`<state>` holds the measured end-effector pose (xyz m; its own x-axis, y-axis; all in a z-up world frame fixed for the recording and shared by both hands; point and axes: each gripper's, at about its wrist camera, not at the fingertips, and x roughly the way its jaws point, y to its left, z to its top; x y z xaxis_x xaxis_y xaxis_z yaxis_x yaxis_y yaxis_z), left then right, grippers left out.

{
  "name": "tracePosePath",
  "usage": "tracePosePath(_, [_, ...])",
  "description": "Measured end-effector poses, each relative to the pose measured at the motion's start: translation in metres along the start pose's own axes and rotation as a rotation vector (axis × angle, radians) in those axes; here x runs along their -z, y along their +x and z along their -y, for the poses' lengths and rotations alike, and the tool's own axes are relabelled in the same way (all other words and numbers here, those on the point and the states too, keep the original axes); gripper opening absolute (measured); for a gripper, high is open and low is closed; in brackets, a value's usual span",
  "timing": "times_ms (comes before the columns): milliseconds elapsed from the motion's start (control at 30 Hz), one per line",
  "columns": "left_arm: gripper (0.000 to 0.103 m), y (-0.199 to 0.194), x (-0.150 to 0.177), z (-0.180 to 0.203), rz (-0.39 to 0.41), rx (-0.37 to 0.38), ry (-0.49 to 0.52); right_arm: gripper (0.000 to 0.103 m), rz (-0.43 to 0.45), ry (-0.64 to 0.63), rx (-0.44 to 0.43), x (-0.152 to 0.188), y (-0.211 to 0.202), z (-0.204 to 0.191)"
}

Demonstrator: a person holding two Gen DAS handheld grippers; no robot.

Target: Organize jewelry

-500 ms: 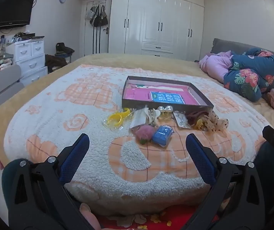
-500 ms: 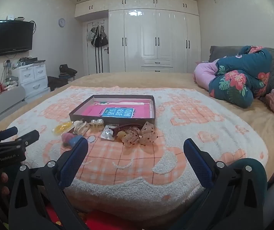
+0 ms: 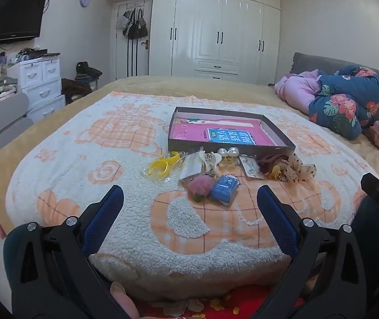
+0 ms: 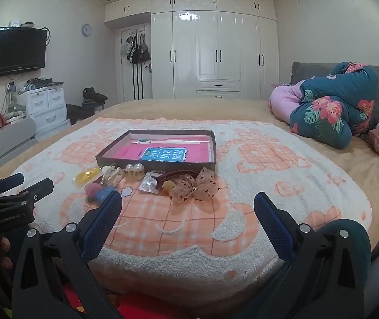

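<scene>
Bedspread [image 3: 125,228] — both tongs [image 3: 189,202] [image 4: 188,203] released, empty; "EenRobot AI" on left.

on the blanket [image 3: 125,212] there is one shallow box [image 3: 274,133], and inside it one pink sheet [image 3: 186,135] with one blue label [image 3: 230,136]. in front of the box lie the small things: one yellow piece in a clear bag [image 3: 161,166], one white hair claw [image 3: 210,158], two pearl balls [image 3: 228,152], one pink pompom [image 3: 200,186], one blue packet [image 3: 224,190], one flat packet with small pieces [image 3: 251,168], one dark red clip [image 4: 174,174] and one spotted bow [image 3: 297,170]. two grippers are in view, the left gripper [image 3: 189,199] and the right gripper [image 4: 188,203], each with two blue pads. how many pieces are in the flat packet i cannot tell.
</scene>
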<state>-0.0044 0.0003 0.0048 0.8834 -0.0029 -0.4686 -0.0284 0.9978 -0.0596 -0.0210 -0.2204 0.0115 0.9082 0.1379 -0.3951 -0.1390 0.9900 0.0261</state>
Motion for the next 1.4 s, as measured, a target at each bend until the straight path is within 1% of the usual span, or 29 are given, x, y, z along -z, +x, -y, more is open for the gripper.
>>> tracePosePath(100, [0.092, -0.003, -0.001, -0.002, 0.003, -0.002, 0.003, 0.097, 0.001, 0.003, -0.001, 0.001, 0.004, 0.0])
tracePosePath(133, [0.092, -0.003, -0.001, -0.003, 0.004, -0.001, 0.002, 0.097, 0.001, 0.008, -0.004, -0.001, 0.0, 0.009])
tracePosePath(200, [0.092, -0.004, -0.001, -0.006, 0.002, -0.001, 0.003, 0.097, 0.002, 0.01, -0.004, -0.001, 0.0, 0.01])
tracePosePath(267, [0.092, 0.007, 0.002, 0.002, 0.004, 0.0, 0.015, 0.097, 0.002, 0.009, -0.004, -0.001, 0.0, 0.01])
tracePosePath(500, [0.092, 0.009, 0.002, 0.001, 0.006, 0.002, 0.014, 0.097, -0.001, 0.01, -0.007, 0.0, 0.002, 0.009])
tracePosePath(533, [0.092, 0.007, 0.002, 0.003, 0.009, 0.002, 0.016, 0.097, 0.0, 0.011, -0.006, -0.002, -0.002, 0.012])
tracePosePath(900, [0.092, 0.01, 0.001, 0.002, 0.015, 0.003, 0.023, 0.097, 0.006, 0.007, -0.007, -0.002, -0.003, 0.011])
tracePosePath(1400, [0.092, 0.005, -0.002, 0.004, 0.021, 0.0, 0.025, 0.097, 0.005, -0.001, -0.01, -0.003, -0.004, 0.007])
